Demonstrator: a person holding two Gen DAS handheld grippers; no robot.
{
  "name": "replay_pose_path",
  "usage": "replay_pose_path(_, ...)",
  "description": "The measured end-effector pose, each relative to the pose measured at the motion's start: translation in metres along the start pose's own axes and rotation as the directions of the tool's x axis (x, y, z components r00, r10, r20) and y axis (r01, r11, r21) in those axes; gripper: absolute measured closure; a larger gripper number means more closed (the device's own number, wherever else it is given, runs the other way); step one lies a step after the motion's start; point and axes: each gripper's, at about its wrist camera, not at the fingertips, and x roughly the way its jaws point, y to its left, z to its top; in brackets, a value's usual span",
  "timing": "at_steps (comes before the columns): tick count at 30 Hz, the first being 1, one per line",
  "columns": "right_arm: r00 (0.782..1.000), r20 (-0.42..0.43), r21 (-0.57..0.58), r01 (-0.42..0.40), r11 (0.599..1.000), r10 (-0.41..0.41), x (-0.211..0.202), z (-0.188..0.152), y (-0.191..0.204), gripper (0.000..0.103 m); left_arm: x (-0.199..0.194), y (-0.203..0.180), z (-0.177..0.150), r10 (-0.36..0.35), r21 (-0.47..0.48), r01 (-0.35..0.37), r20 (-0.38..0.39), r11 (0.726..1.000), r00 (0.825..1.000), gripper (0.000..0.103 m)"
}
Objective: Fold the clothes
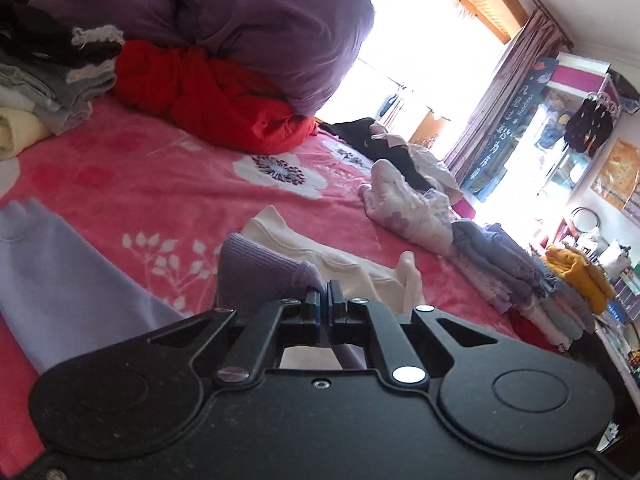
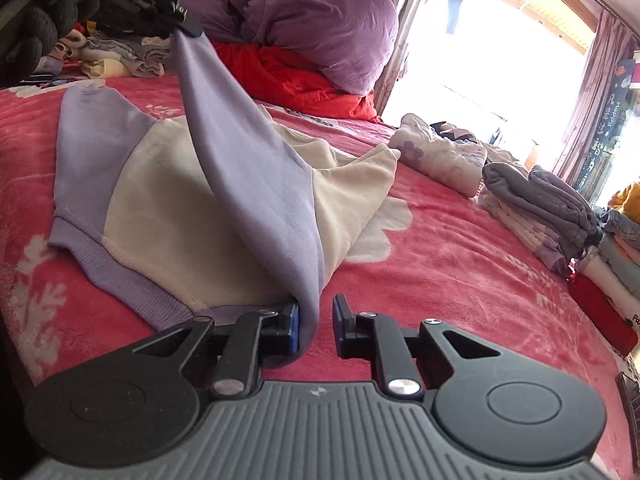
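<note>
A lilac and cream sweatshirt (image 2: 168, 200) lies spread on the pink flowered blanket (image 2: 460, 264). My left gripper (image 1: 325, 292) is shut on its ribbed lilac cuff (image 1: 256, 268). The right wrist view shows that same left gripper (image 2: 188, 28) at the top left, holding the sleeve (image 2: 248, 152) up off the bed in a long taut fold. The sleeve's lower fold hangs between the jaws of my right gripper (image 2: 317, 316). It rests against the left pad, and a gap separates it from the right pad.
A purple duvet (image 2: 332, 20) and a red garment (image 2: 304, 76) are heaped at the head of the bed. Folded stacks (image 2: 552, 208) line the right edge, with a crumpled flowered piece (image 2: 440, 156) beside them. More folded clothes (image 1: 52, 92) sit far left. A bright window (image 1: 420, 60) lies beyond.
</note>
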Motion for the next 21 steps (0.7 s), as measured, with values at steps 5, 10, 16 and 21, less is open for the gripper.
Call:
replay_pose_path(5,1.000,-0.003,0.001,-0.007,1.000,0.007,-0.003,-0.003,-0.002,0.088,-0.009,-0.010,0.003,-0.031,0.031,0.030,0.044,0.999,0.999,0.101)
replay_pose_path(10,1.000,-0.002,0.009,-0.026,1.000,0.026,-0.005,-0.007,-0.005,0.088,0.003,0.002,-0.006,0.030,0.021,-0.030,-0.004,0.999,1.000,0.101)
replay_pose_path(16,0.998,0.015,0.016,-0.059,0.998,0.058,-0.013,-0.008,-0.008,0.068,0.011,0.013,-0.012,0.088,0.015,-0.088,-0.023,0.996,0.996,0.101)
replay_pose_path(21,0.997,0.021,-0.043,-0.073,0.996,0.074,-0.014,-0.009,0.004,0.071,0.022,0.016,-0.018,0.109,0.027,-0.108,-0.048,0.994,0.993,0.101)
